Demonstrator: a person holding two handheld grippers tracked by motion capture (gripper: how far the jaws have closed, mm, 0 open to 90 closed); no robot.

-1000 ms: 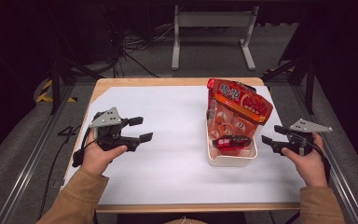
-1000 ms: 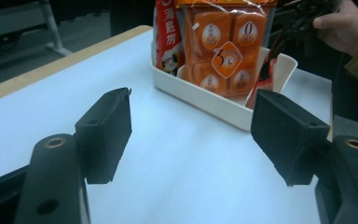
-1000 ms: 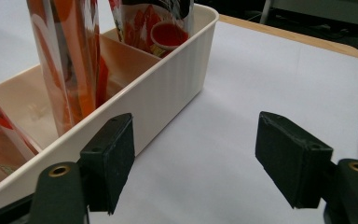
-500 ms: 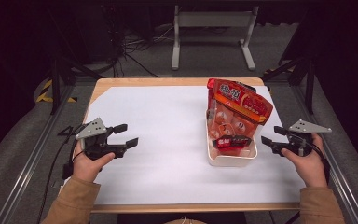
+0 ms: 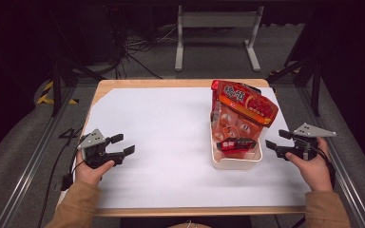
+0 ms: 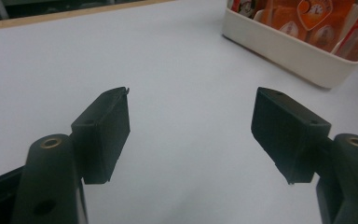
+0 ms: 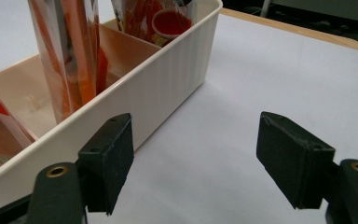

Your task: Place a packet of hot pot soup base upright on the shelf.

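I am holding both grippers empty with jaws wide: the left gripper (image 5: 119, 145) over bare table (image 5: 171, 123), the right gripper (image 5: 274, 142) beside the tub (image 5: 235, 163). Packing the snack bags (image 5: 240, 107) looks finished; next I should probably be backing away.

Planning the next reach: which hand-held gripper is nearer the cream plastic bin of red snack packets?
Right. The right hand-held gripper sits just beside the cream plastic bin, jaws open; the left hand-held gripper is far across the white sheet.

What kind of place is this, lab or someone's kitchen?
Most likely a lab or recording studio: a table under a white sheet, dark surroundings with loose cables on the grey floor, and metal frame rails alongside. A white bin of red snack packs is the prop.
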